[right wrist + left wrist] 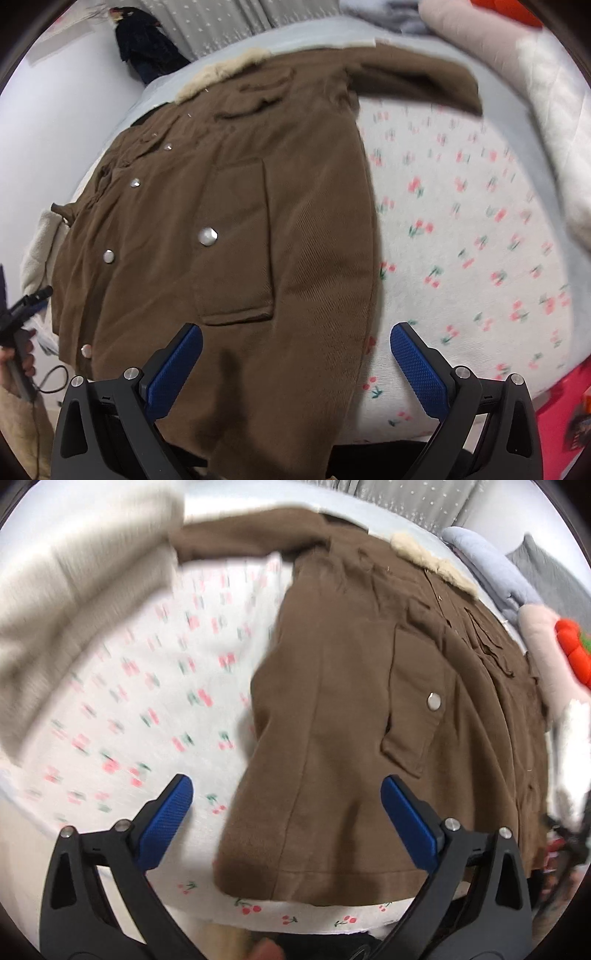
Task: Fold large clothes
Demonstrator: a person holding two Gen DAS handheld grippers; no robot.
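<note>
A large brown coat [354, 709] with a cream fur collar [432, 559], snap buttons and flap pockets lies spread on a cherry-print sheet [155, 686]. One sleeve [236, 539] stretches out sideways at the far end. My left gripper [286, 819] is open and empty, hovering over the coat's near left hem corner. In the right wrist view the coat [229, 236] fills the left and middle. My right gripper [295, 365] is open and empty above the coat's near right hem edge. The other sleeve [417, 79] lies across the top.
A cream blanket [66, 602] is bunched at the bed's left side. Pillows and a red plush toy [569, 653] sit along the right. A dark garment [147, 48] lies by the wall. A hand with the other gripper [18, 332] shows at the left edge.
</note>
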